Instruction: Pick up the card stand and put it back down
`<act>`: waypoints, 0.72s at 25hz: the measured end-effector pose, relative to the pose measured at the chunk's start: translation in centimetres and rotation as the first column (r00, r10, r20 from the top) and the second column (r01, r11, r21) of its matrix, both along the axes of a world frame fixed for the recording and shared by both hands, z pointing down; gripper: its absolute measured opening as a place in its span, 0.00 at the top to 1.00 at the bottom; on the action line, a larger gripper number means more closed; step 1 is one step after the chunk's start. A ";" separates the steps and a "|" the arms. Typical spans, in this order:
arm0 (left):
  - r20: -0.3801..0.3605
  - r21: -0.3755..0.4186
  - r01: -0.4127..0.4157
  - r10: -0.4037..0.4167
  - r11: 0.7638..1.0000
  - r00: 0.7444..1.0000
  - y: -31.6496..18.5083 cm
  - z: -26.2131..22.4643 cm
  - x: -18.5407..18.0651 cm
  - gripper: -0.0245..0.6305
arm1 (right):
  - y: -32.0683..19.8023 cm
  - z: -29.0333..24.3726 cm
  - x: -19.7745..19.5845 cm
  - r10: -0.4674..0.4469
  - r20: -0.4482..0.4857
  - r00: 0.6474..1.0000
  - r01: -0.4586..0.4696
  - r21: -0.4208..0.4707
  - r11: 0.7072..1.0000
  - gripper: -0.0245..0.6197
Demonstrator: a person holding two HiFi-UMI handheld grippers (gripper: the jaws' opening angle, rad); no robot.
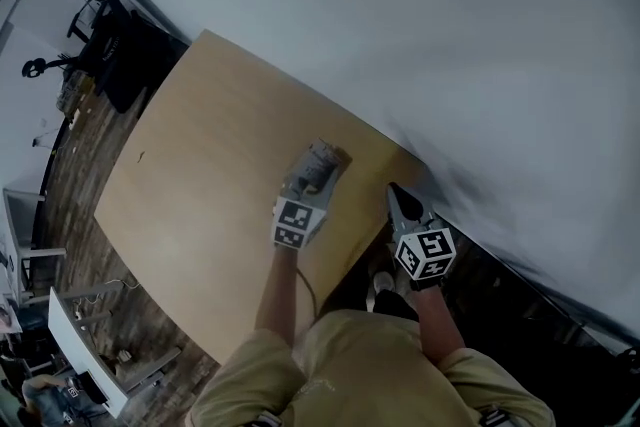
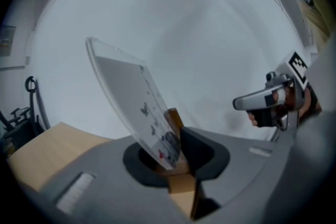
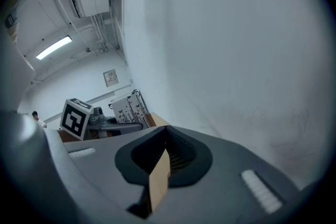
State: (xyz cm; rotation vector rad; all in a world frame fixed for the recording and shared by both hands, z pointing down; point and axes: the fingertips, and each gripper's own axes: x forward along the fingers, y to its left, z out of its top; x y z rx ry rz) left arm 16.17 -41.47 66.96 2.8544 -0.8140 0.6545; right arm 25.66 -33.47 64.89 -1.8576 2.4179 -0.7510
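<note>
Right gripper (image 3: 164,148) pressed shut on nothing, idle beyond table (image 1: 200,165) edge. Left gripper (image 2: 176,162) pinching card stand (image 2: 137,102) low at wooden base, stand tilted, seemingly clear of tabletop. Narrow low grip: risk of pivot, slip. Crooked lowering: likely topple on set-down.

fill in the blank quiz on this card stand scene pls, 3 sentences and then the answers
1. The left hand-held gripper is shut on the wooden ____ of the card stand.
2. The right hand-held gripper has ____ between its jaws.
3. Past the card stand, the left gripper view also shows the ____ hand-held gripper.

Missing words: base; nothing; right
</note>
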 end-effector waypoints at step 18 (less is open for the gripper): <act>0.036 0.033 -0.372 0.371 0.928 0.928 -7.0 15.9 6.1 0.87 | -5.3 14.5 0.6 0.002 0.051 0.999 0.005 -0.147 0.989 0.95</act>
